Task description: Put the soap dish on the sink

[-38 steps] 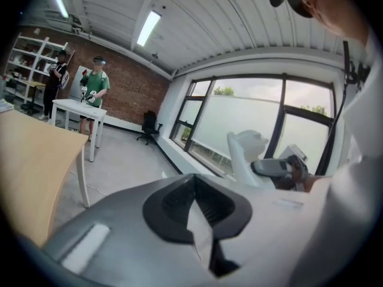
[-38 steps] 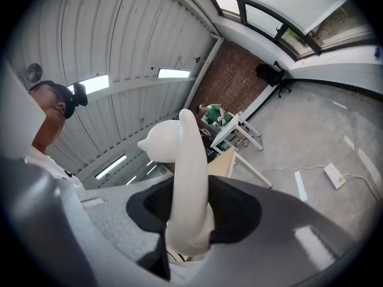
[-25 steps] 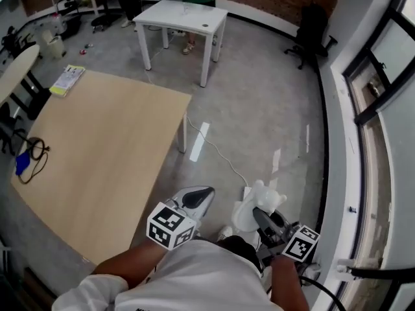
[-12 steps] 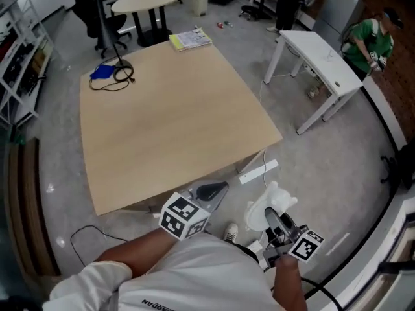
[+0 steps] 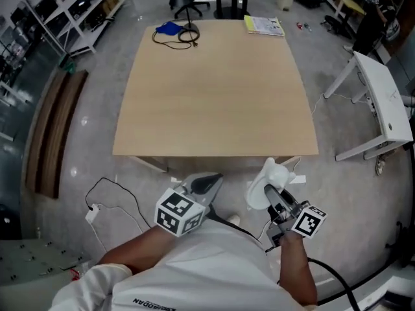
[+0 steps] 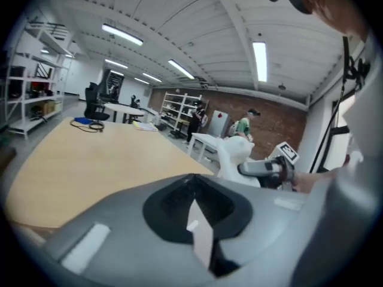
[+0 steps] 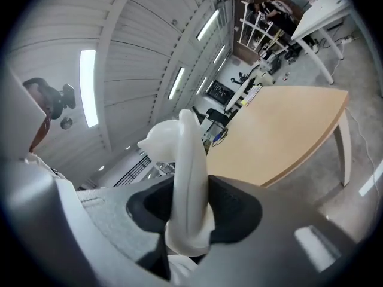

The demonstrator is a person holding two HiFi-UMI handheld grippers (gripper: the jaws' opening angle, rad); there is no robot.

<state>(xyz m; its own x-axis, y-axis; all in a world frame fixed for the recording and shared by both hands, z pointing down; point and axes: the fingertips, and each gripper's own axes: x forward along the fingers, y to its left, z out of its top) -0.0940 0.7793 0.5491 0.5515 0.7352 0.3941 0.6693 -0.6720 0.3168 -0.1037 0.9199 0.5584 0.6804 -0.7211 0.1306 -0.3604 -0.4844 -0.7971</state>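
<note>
The soap dish (image 5: 267, 181) is white and shaped like a small animal with ears. My right gripper (image 5: 275, 196) is shut on it, holding it on edge above the grey floor, just short of the near edge of the wooden table (image 5: 217, 89). In the right gripper view the soap dish (image 7: 187, 178) stands upright, pressed between the two dark pads. My left gripper (image 5: 209, 184) is beside it to the left, jaws together and holding nothing. In the left gripper view the soap dish (image 6: 234, 157) shows at the right. No sink is in view.
A blue item with a black cable (image 5: 174, 30) and a yellow booklet (image 5: 264, 24) lie at the table's far edge. A white table (image 5: 382, 109) stands to the right. A cable with a plug (image 5: 97, 206) lies on the floor at left, near a curved wooden bench (image 5: 55, 128).
The view has swung round so the wooden table now lies straight ahead. Both grippers turned with it and stay low in view. The right one still holds the soap dish.
</note>
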